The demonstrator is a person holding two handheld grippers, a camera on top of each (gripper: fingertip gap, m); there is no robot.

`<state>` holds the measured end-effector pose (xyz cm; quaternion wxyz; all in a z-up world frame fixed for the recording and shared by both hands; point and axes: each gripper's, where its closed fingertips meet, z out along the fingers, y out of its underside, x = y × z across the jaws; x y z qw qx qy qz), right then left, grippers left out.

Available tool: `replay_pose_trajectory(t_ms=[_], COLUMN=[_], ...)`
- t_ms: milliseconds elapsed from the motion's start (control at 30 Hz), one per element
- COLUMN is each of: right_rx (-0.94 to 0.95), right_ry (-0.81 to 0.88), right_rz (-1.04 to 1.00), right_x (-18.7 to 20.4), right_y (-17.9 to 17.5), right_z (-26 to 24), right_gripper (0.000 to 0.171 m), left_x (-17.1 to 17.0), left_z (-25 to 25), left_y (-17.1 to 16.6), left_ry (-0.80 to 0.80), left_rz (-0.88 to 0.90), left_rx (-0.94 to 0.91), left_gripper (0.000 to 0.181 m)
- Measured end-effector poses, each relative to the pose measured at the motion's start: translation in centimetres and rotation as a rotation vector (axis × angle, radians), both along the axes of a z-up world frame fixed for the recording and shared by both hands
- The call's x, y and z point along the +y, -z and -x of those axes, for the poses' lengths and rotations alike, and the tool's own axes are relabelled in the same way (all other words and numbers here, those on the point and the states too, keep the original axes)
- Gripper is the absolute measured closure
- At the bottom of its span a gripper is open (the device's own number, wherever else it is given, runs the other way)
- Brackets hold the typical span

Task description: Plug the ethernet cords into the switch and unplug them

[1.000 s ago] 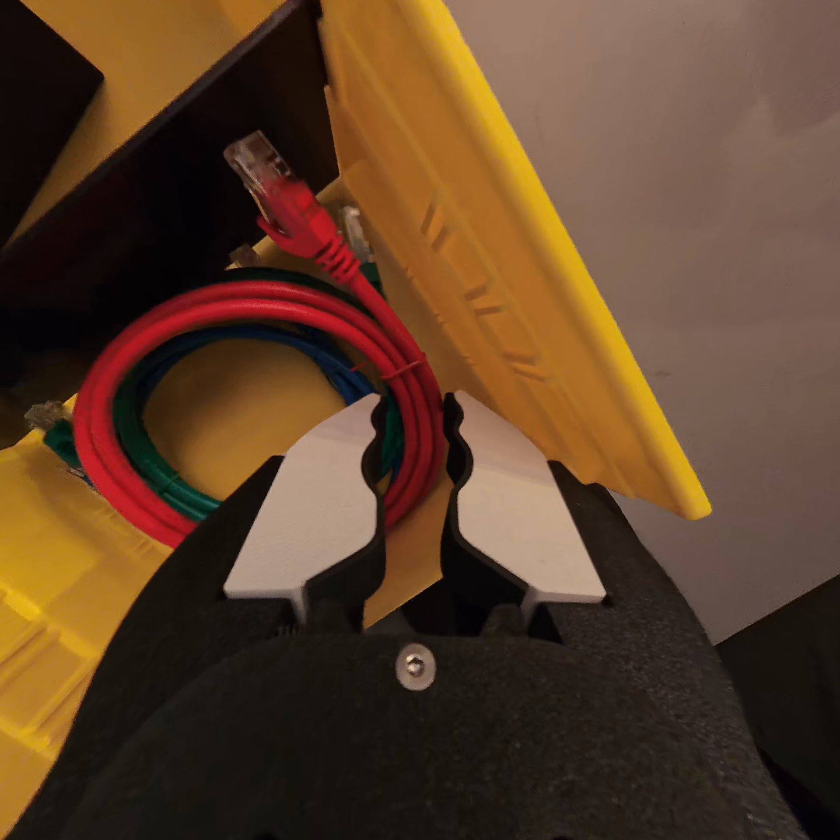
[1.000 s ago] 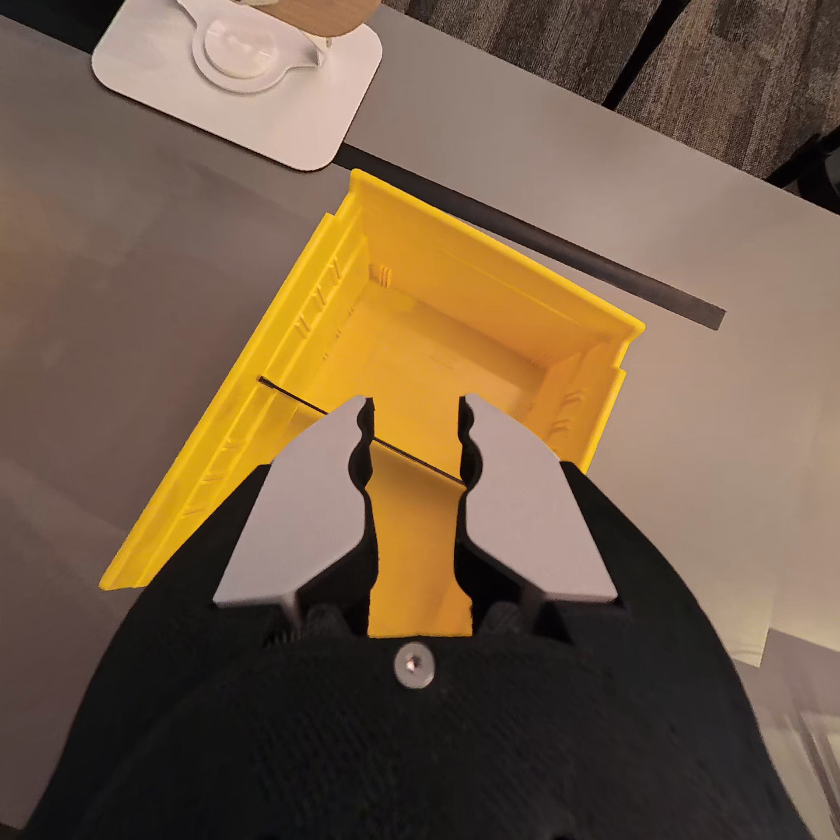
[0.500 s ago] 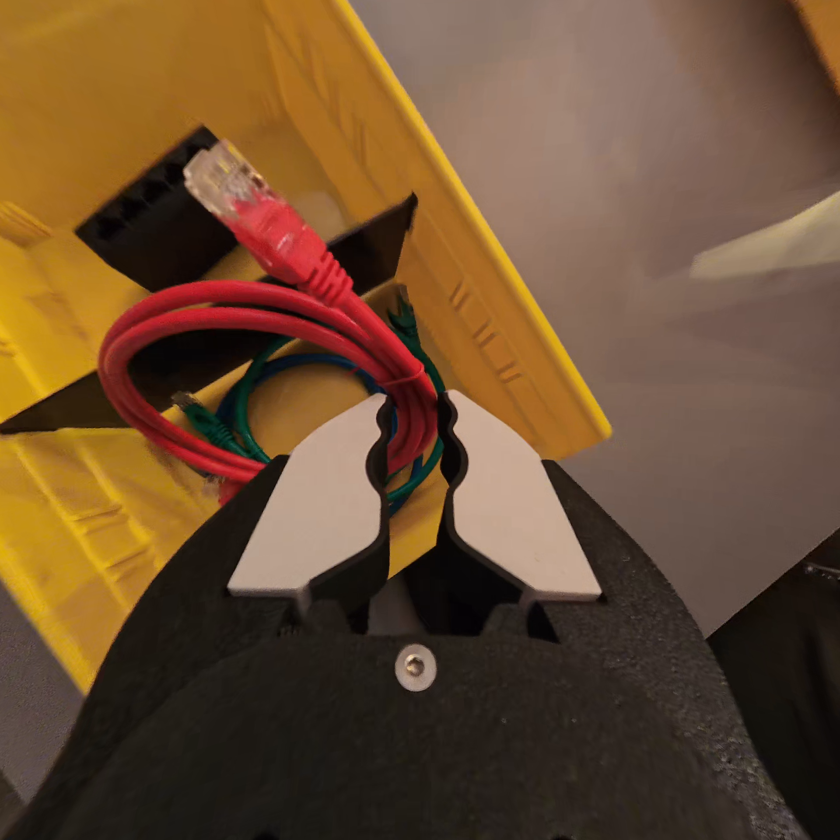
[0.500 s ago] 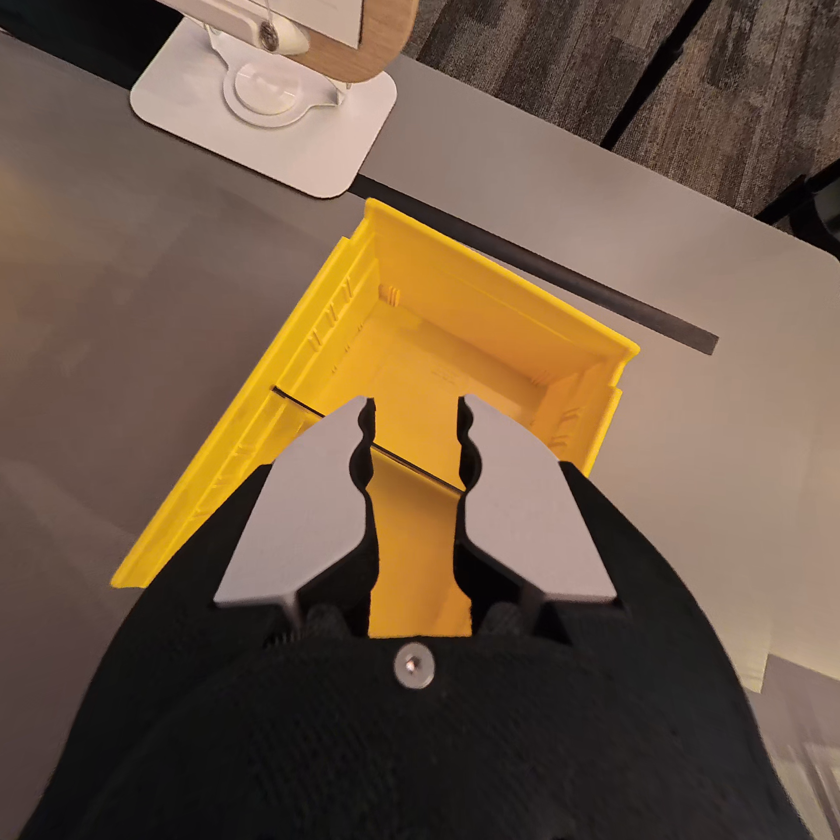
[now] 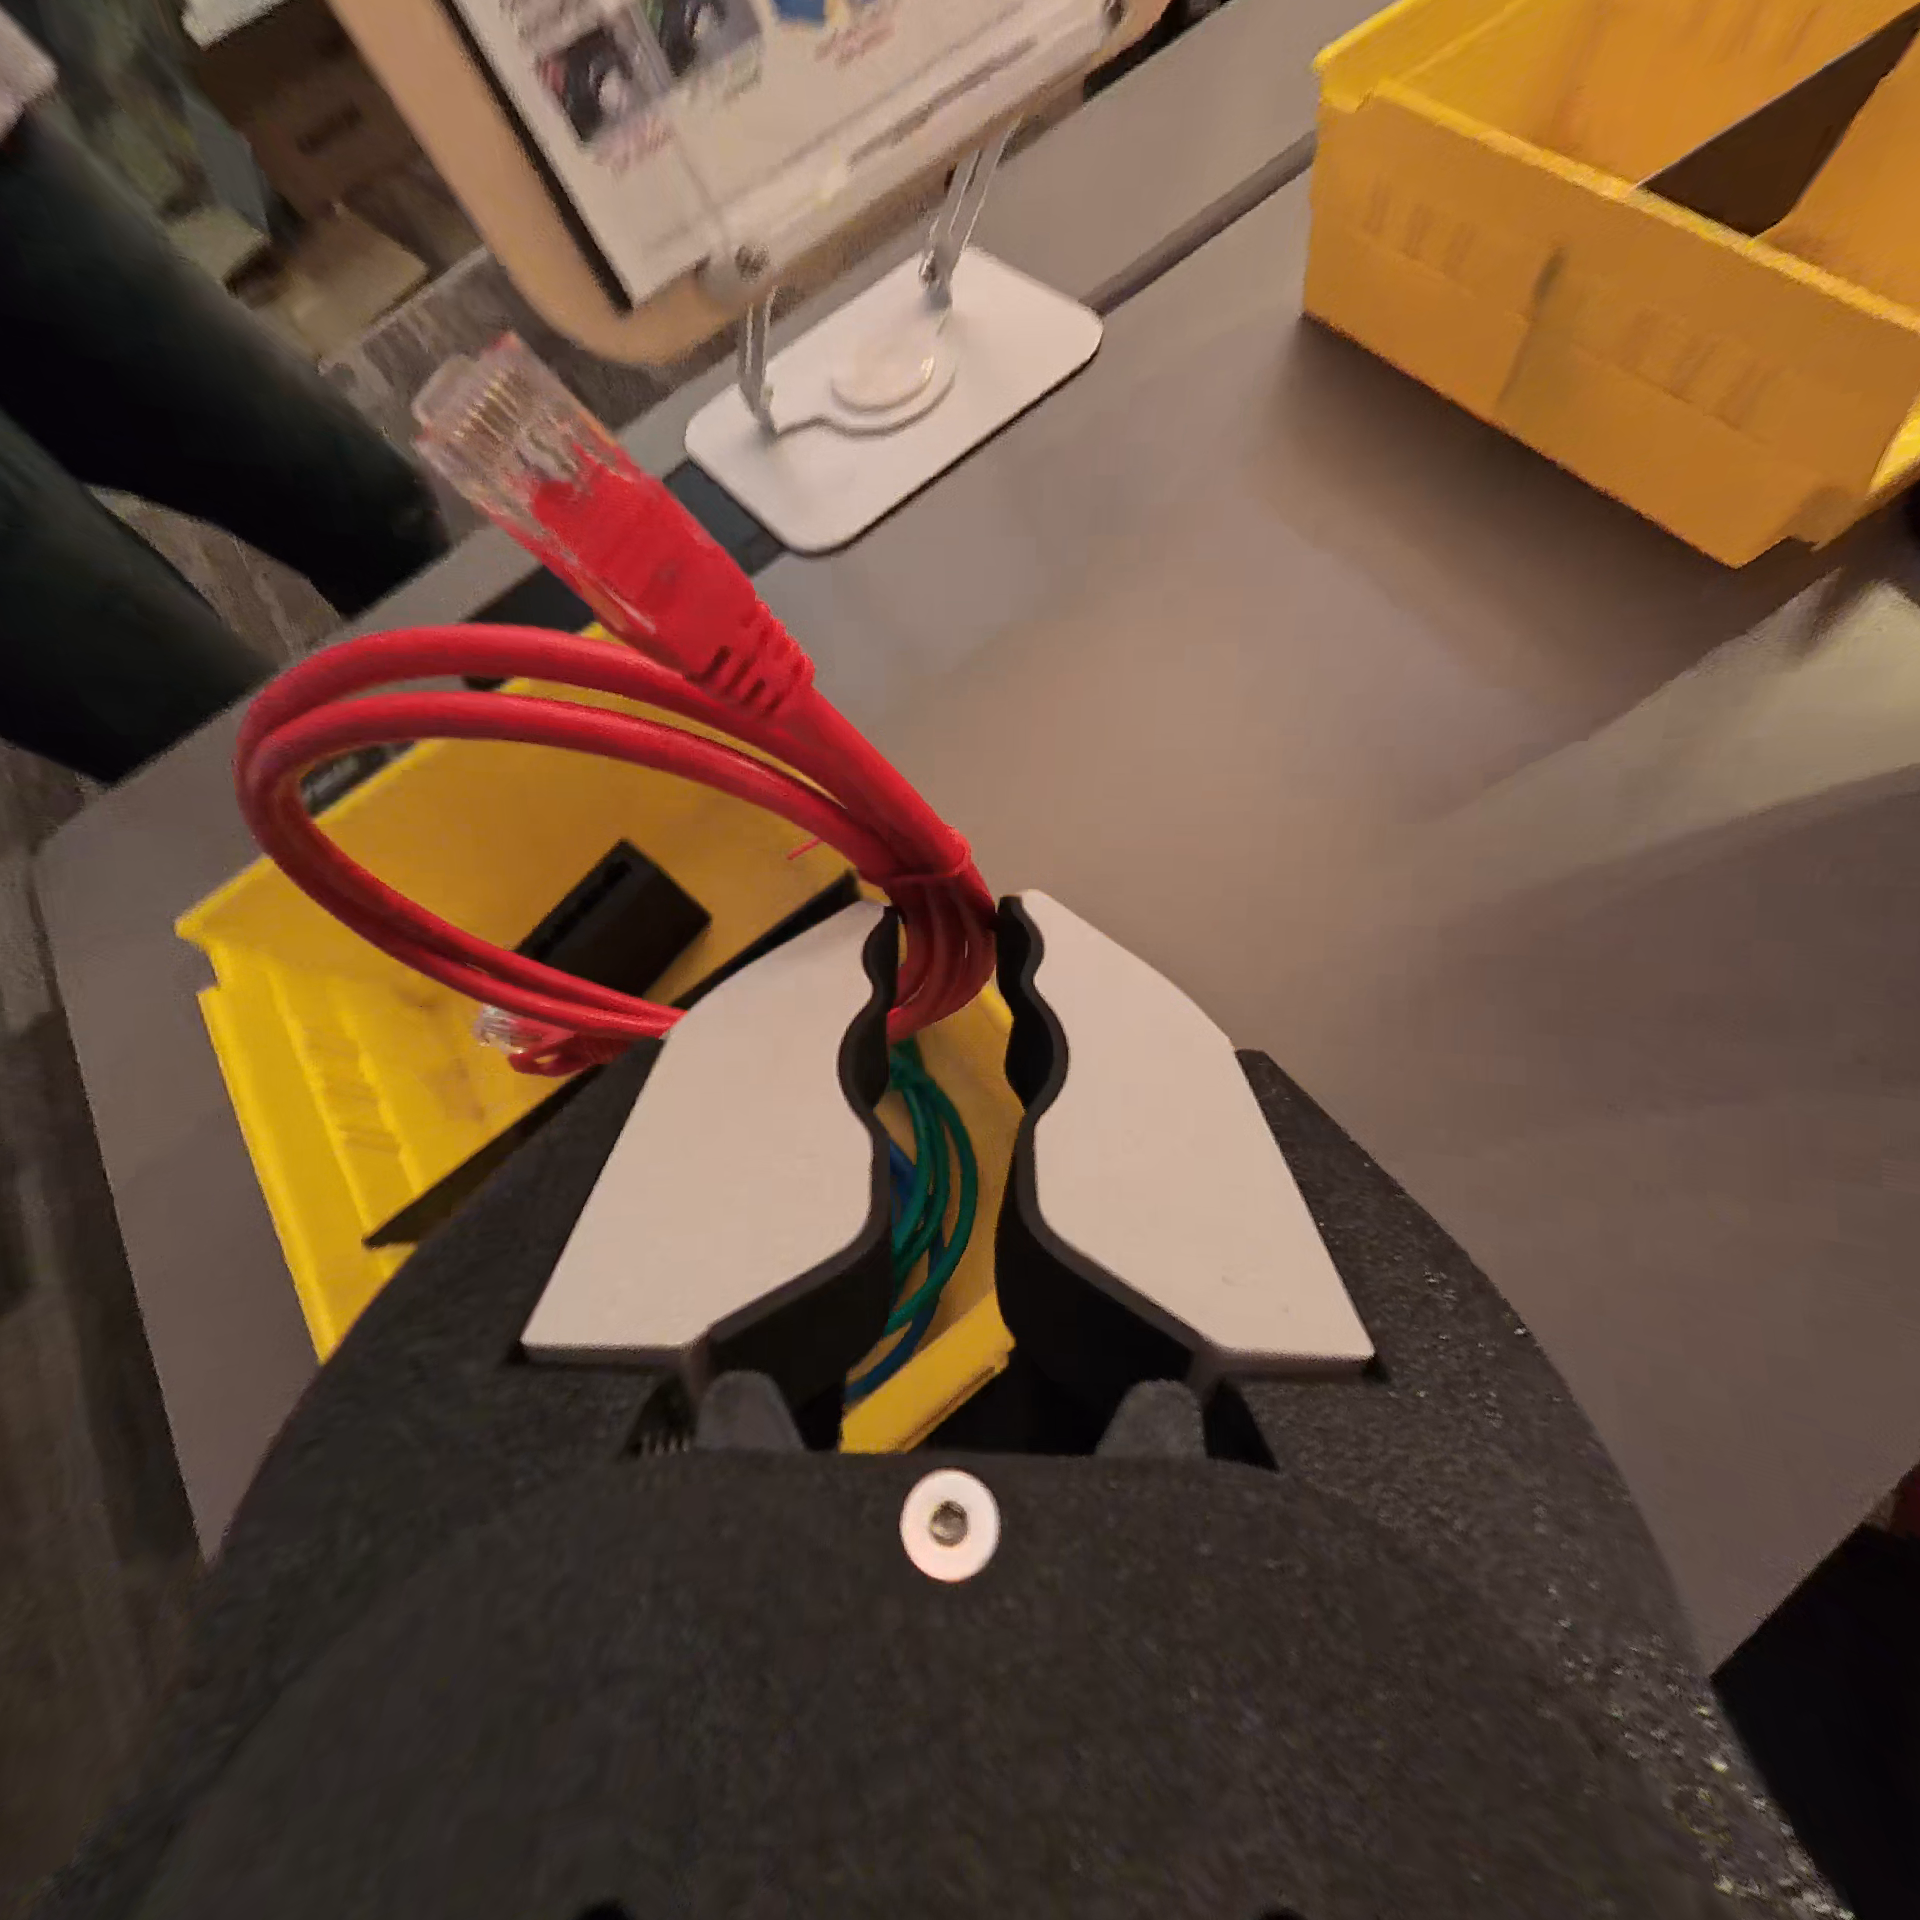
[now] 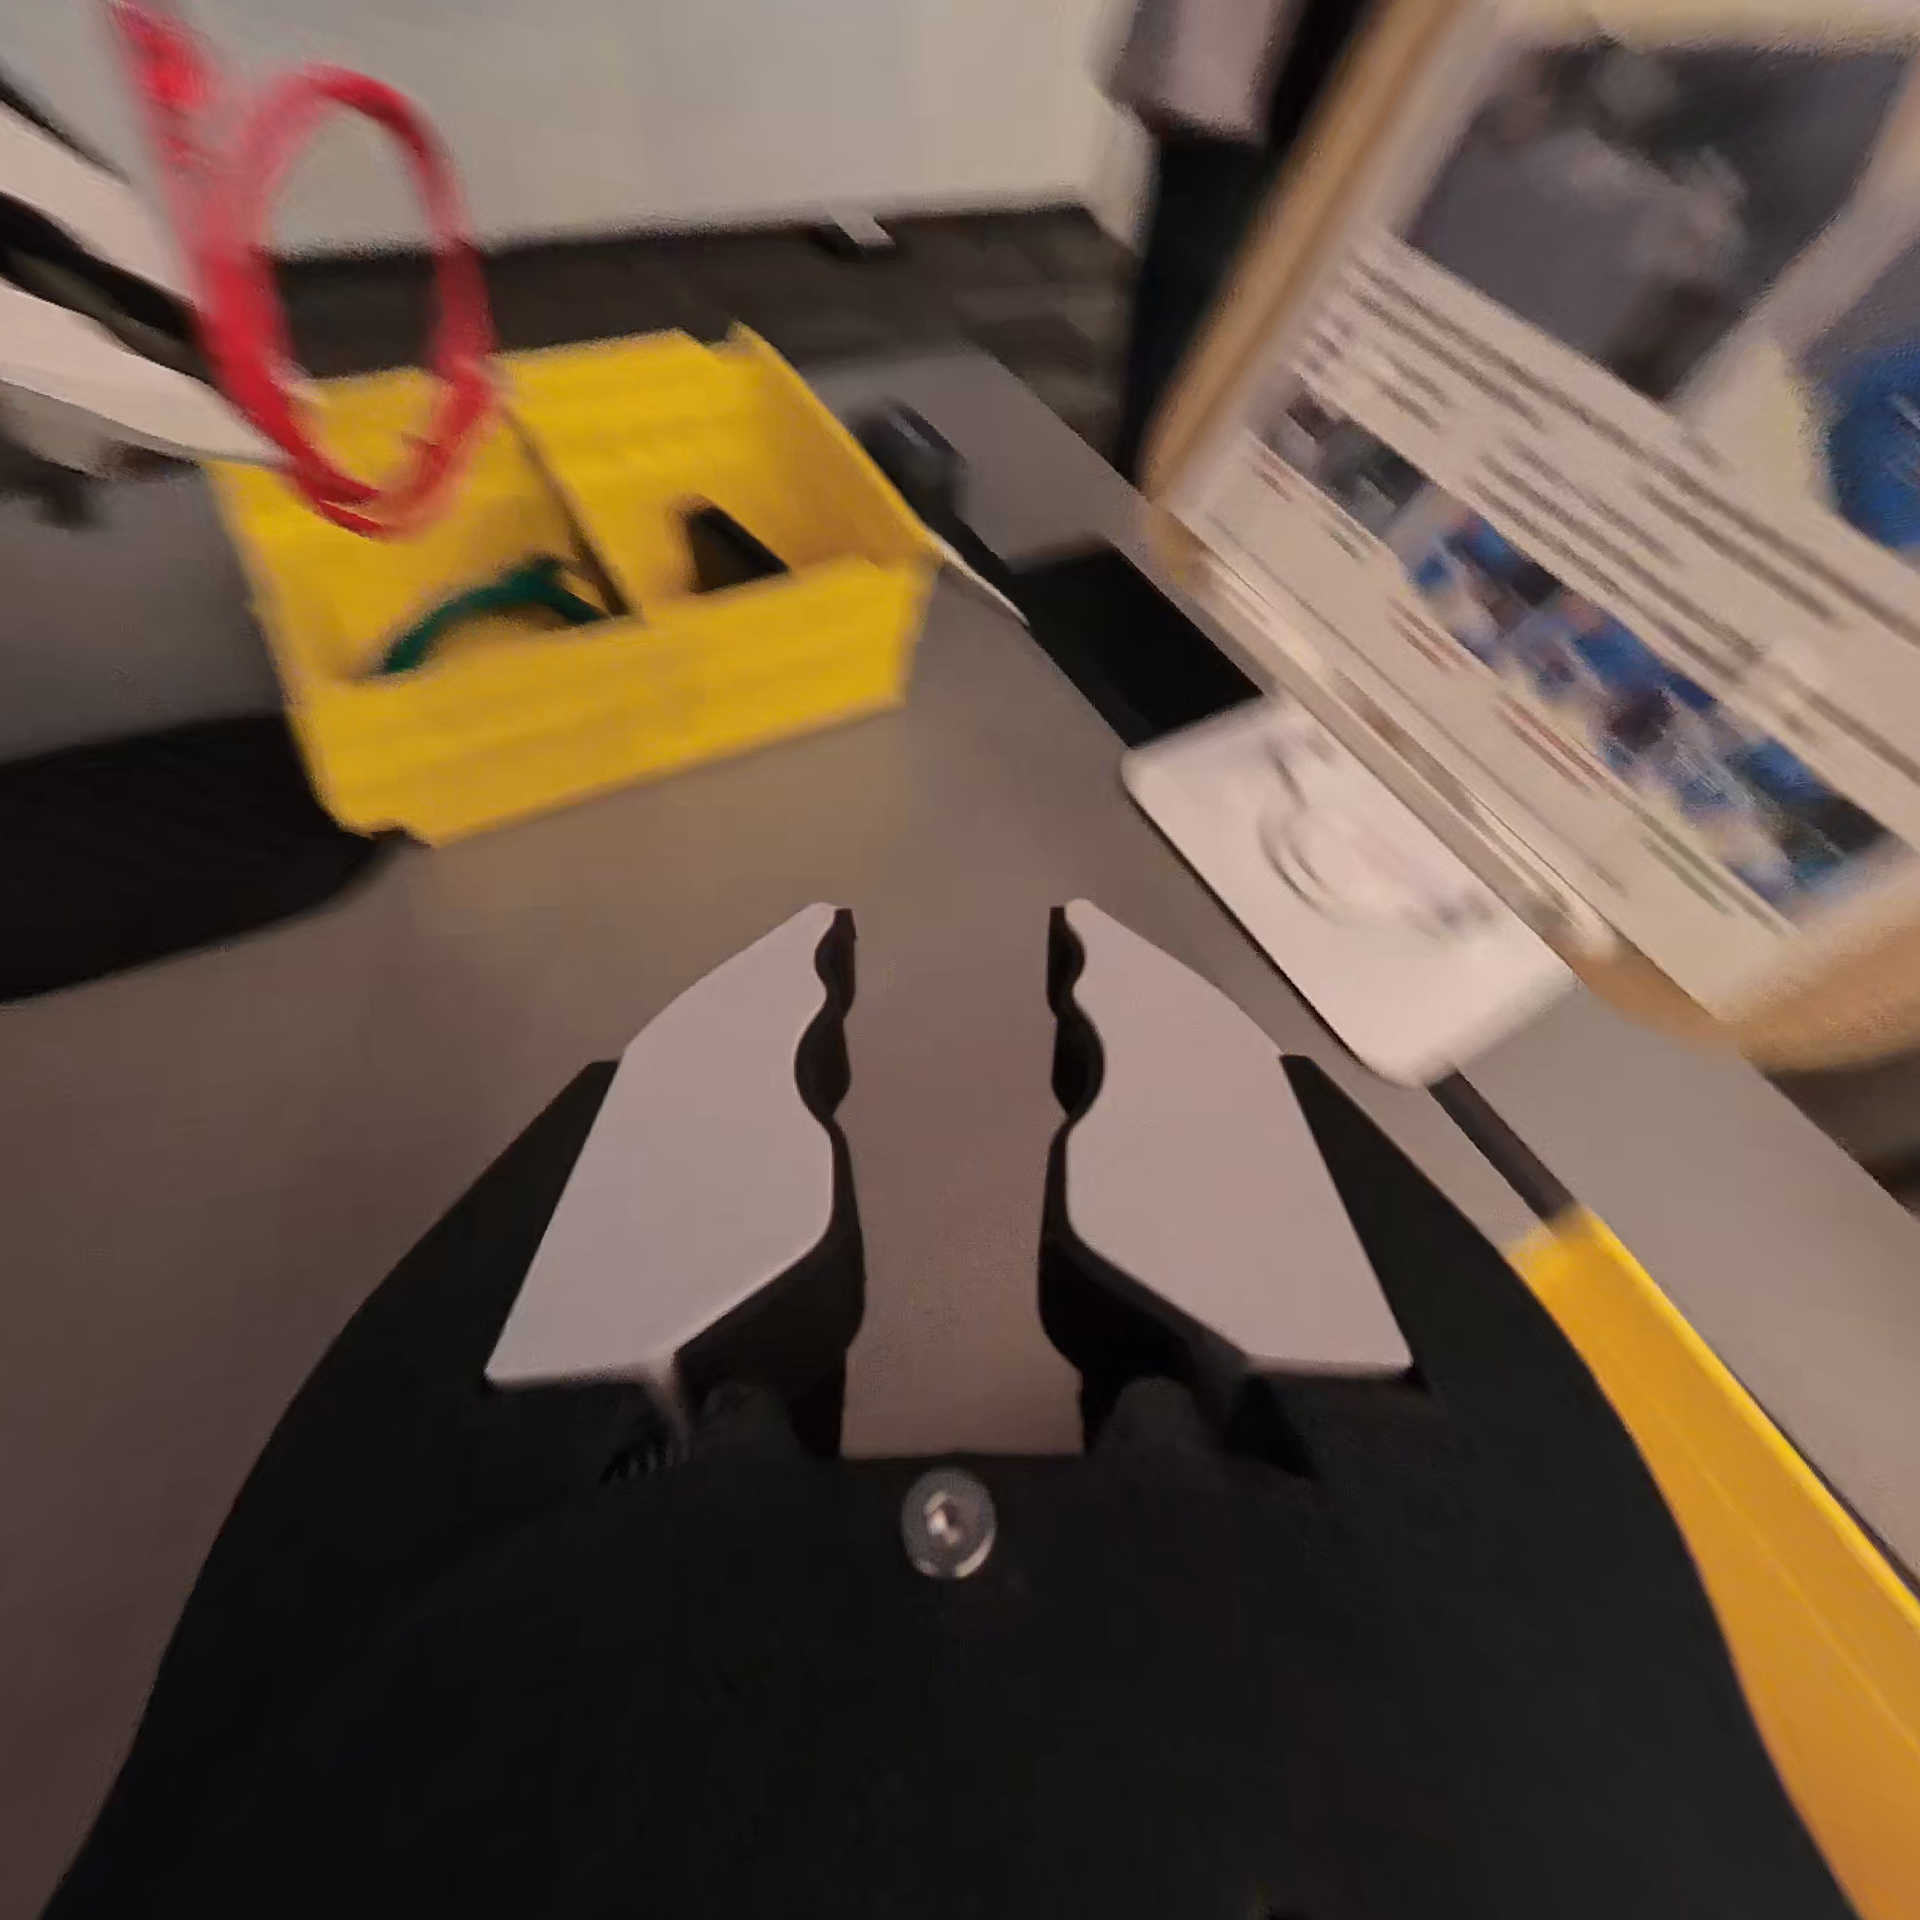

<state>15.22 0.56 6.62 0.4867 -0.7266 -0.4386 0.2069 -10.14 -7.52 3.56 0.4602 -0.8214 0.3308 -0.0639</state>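
Note:
My left gripper (image 5: 940, 930) is shut on a coiled red ethernet cord (image 5: 436, 727) and holds it above a yellow divided bin (image 5: 343, 1060). The cord's clear plug (image 5: 499, 447) sticks up to the left. Green and blue cords (image 5: 925, 1174) lie in the bin under the fingers. A black switch (image 5: 623, 914) sits in the bin's far compartment. My right gripper (image 6: 951, 925) is open and empty over the grey table. The blurred right wrist view shows the same bin (image 6: 582, 707), the lifted red cord (image 6: 343, 312), a green cord (image 6: 478, 613) and the switch (image 6: 727, 551).
A second yellow bin (image 5: 1558, 312) stands at the far right of the table; its rim also shows in the right wrist view (image 6: 1714, 1507). A framed sign on a white stand (image 5: 894, 405) is at the table's back edge. A person's dark sleeve (image 5: 156, 416) is at the left. The left gripper's tips are roughly 25 centimeters from the right gripper's.
My left gripper has lifted the red cord up out of the bin, leaving the green and blue cords. My right gripper has swung away from the empty bin toward the cord bin.

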Motion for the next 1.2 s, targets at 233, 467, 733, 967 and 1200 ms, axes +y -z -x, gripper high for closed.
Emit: replay_pose_trajectory(t_ms=[233,467,733,967,1200], right_rx=[0.247,0.375,0.262,0.025,0.078], right_ry=[-0.436,-0.532,-0.508,-0.122,-0.352], right_rz=[-0.138,-0.271,-0.432,-0.671,-0.463], right_x=[-9.9,-11.8,-11.1,-6.5,-6.4], right_y=[-0.6,-1.4,-0.7,-0.2,-0.2], right_z=[12.9,13.1,12.4,11.4,9.6], right_gripper=[0.119,0.117,0.159,0.16,0.145], left_x=[-2.7,-4.6,-4.0,-0.1,1.0], left_z=[-9.0,-14.5,-16.2,-18.1,-17.2], left_y=[-5.0,-6.7,-8.1,-6.1,-5.8], left_ry=[0.287,0.562,0.71,0.564,0.574], left_rz=[-0.045,0.01,0.106,0.03,-0.012], left_rx=[-0.211,-0.372,-0.584,-0.591,-0.411], left_gripper=[0.163,0.163,0.161,0.166,0.175])
